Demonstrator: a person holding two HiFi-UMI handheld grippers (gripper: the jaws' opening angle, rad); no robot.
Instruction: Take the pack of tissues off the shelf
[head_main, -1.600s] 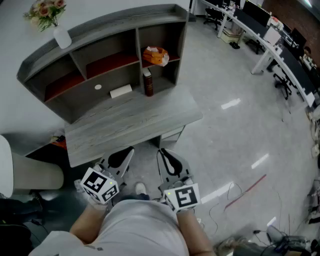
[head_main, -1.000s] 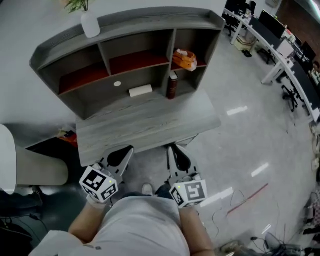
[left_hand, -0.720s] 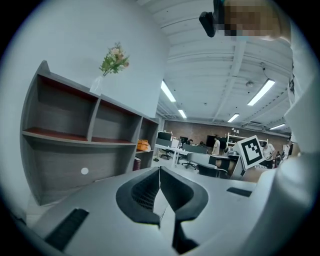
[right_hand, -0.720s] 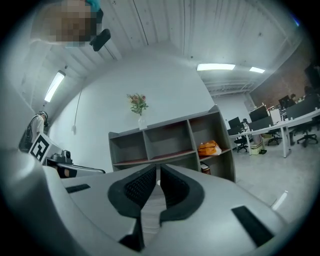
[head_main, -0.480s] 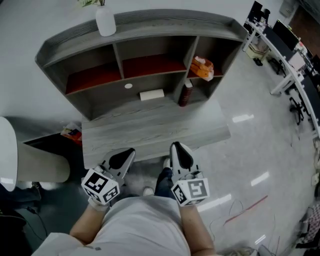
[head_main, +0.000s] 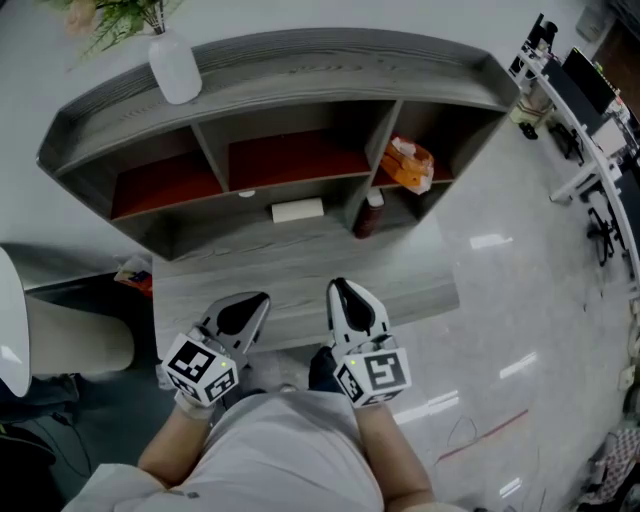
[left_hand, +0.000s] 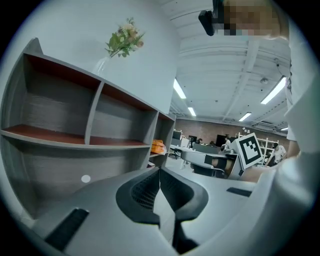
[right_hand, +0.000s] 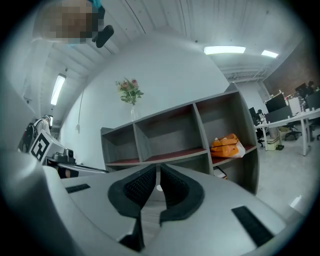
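Observation:
The orange pack of tissues (head_main: 408, 163) lies on the upper shelf of the right-hand compartment of the grey shelf unit (head_main: 300, 55). It also shows in the right gripper view (right_hand: 227, 146) and, small, in the left gripper view (left_hand: 158, 146). My left gripper (head_main: 262, 297) hangs over the desk's front edge, jaws shut and empty (left_hand: 160, 170). My right gripper (head_main: 338, 285) is beside it, a little further over the desk, also shut with nothing held (right_hand: 156, 167). Both are well short of the pack.
A brown bottle (head_main: 370, 215) stands on the desk (head_main: 230, 270) below the tissues. A white box (head_main: 298, 210) lies in the middle bay. A white vase with flowers (head_main: 175, 68) tops the unit. A white chair (head_main: 60, 340) is at left; office desks (head_main: 590, 90) at far right.
The view has closed in on the shelf unit. Both grippers have moved forward from above the floor to the desk's front edge, staying shut.

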